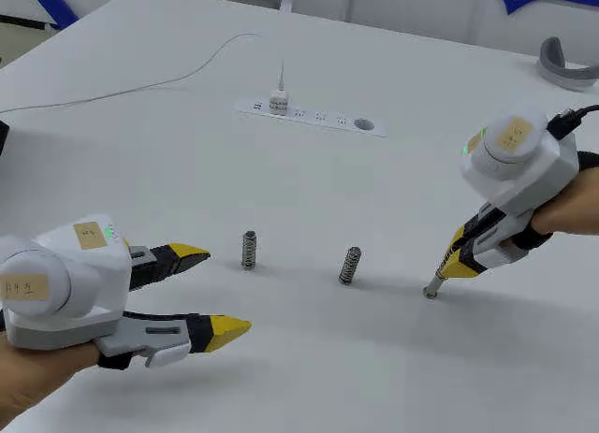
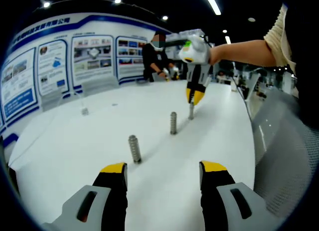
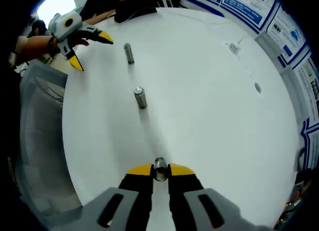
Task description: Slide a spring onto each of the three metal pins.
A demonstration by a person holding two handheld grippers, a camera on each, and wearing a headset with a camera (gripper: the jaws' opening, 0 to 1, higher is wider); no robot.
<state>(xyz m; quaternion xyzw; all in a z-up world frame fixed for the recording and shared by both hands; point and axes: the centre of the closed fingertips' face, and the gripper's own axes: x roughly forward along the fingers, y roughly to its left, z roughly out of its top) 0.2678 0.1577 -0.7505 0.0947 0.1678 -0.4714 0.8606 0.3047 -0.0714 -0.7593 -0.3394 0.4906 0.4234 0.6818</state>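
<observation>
Where the head view looks down, the left tool [image 1: 225,291] hangs wide open at 8 o'clock. The right tool [image 1: 456,265] at 3 o'clock pinches the third pin [image 1: 431,289]. The first pin [image 1: 249,250] and second pin [image 1: 350,265], each wearing a spring, stand between them on the white surface [image 1: 309,199]. In the left gripper view, a display wall [image 2: 75,56] rises at 10 o'clock. In the right gripper view, the jaws sit narrow around the third pin [image 3: 160,167]. A spring probably handles light, springy and slippery, so gripping the stiff shaft low looks safest.
</observation>
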